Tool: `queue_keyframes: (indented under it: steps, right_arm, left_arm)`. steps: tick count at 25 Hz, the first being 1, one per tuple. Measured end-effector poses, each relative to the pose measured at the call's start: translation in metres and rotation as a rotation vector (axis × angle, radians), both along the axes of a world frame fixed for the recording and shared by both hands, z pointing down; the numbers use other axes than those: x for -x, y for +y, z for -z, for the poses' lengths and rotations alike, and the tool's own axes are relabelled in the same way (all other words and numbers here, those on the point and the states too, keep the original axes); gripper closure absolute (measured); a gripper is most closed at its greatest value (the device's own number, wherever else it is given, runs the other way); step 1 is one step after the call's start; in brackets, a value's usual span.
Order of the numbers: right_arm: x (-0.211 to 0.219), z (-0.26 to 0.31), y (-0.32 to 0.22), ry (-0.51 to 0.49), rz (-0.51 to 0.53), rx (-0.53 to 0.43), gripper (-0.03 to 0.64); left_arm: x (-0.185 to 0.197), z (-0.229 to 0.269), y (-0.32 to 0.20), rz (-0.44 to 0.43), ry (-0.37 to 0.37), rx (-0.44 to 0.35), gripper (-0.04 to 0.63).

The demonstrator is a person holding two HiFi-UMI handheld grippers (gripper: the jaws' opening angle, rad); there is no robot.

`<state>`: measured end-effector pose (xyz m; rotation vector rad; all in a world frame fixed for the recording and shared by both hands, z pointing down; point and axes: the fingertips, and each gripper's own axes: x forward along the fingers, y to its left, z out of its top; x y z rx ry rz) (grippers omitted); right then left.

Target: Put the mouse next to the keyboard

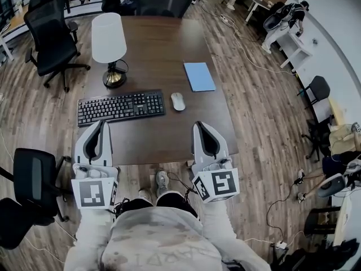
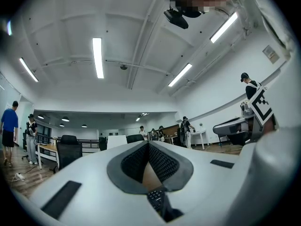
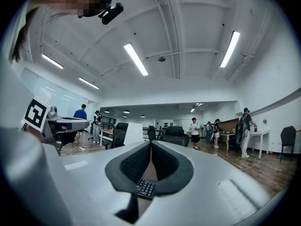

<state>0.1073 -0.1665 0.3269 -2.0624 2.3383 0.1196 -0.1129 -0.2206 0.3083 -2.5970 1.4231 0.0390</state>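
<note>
My left gripper [image 1: 100, 124] is over the near part of the table [image 1: 163, 44], pointing away from me, its tip just short of the keyboard [image 1: 121, 107]. Its jaws are pressed together and hold nothing. In the left gripper view the ribbed pads [image 2: 162, 163] meet at the tip, and a few keys show through the gap below them.

Further back on the table stands a lamp [image 1: 109, 41] with a white shade, behind the keyboard's left half. The black keyboard lies flat across the table, running slightly up to the right.

The mouse [image 1: 177, 101] lies on the table just beside the keyboard's right end, with a narrow strip of wood between them. It is white and lies lengthwise, pointing away from me. Beyond it and a little right lies a blue pad [image 1: 199, 76], apart from the mouse.

My right gripper [image 1: 201, 124] is over the table's near right part, below the mouse and well apart from it. Its jaws are also closed and empty. In the right gripper view the pads [image 3: 165, 161] touch, with keyboard keys visible under them.
</note>
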Motion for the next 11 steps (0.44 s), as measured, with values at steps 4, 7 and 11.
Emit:
queue_keyframes:
  steps: [4, 7, 11]
  right_arm:
    - [-0.0012, 0.002, 0.0012, -0.003, -0.005, -0.009, 0.606]
    - [-0.0016, 0.0037, 0.0006, -0.004, -0.005, -0.013, 0.606]
    - [-0.0019, 0.0043, -0.0009, -0.008, -0.007, -0.016, 0.606]
  left_arm:
    - [-0.0024, -0.0003, -0.0003, -0.005, 0.002, -0.001, 0.589]
    - [-0.004, 0.0006, -0.001, -0.007, 0.003, -0.002, 0.589]
    - [-0.0055, 0.001, -0.0022, -0.01, 0.003, -0.003, 0.589]
